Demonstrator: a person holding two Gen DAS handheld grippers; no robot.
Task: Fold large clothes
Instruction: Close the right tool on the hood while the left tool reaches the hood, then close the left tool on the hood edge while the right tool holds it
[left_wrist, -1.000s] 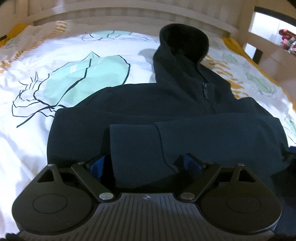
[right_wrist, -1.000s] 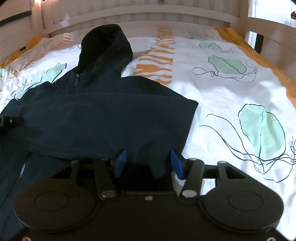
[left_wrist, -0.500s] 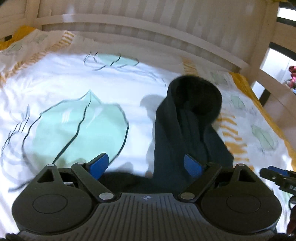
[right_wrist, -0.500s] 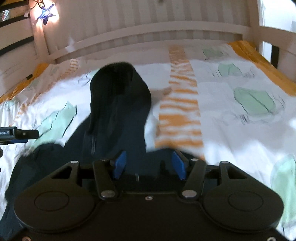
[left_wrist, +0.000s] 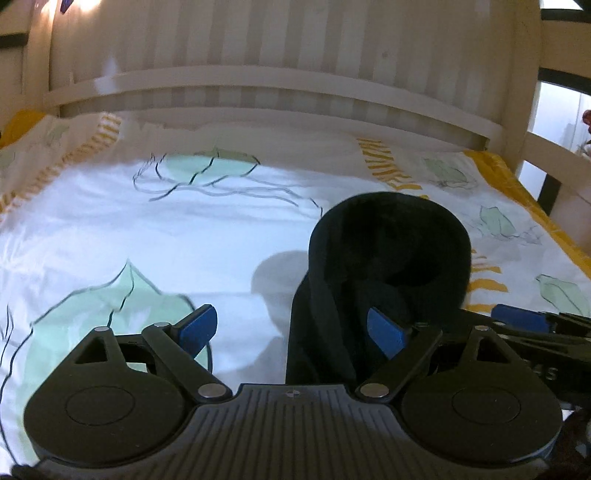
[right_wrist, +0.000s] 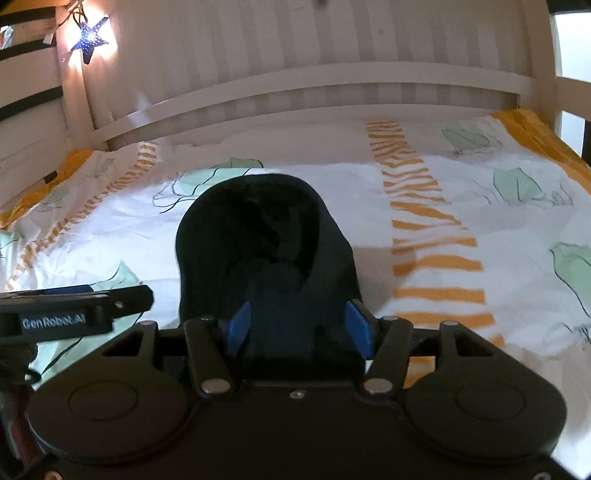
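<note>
A dark navy hoodie lies on the bed, and only its hood and neck show, the body hidden under the grippers. My left gripper is wide open. Its left pad hangs over bare sheet and its right pad sits against the hood's base, with the hood's left edge between the fingers. My right gripper is partly open over the hoodie's neck. Dark fabric fills the gap between its pads, which do not visibly pinch it. Each gripper shows in the other's view: the right gripper, the left gripper.
The white sheet has green leaf prints and orange stripes. A white slatted headboard stands just behind the hood. Bed rails run along the right side. A lit star lamp hangs at the upper left.
Both grippers have travelled forward over the hoodie's body towards the headboard, and the hood now fills the near view. The hoodie has not visibly shifted. The jaw gaps look about the same.
</note>
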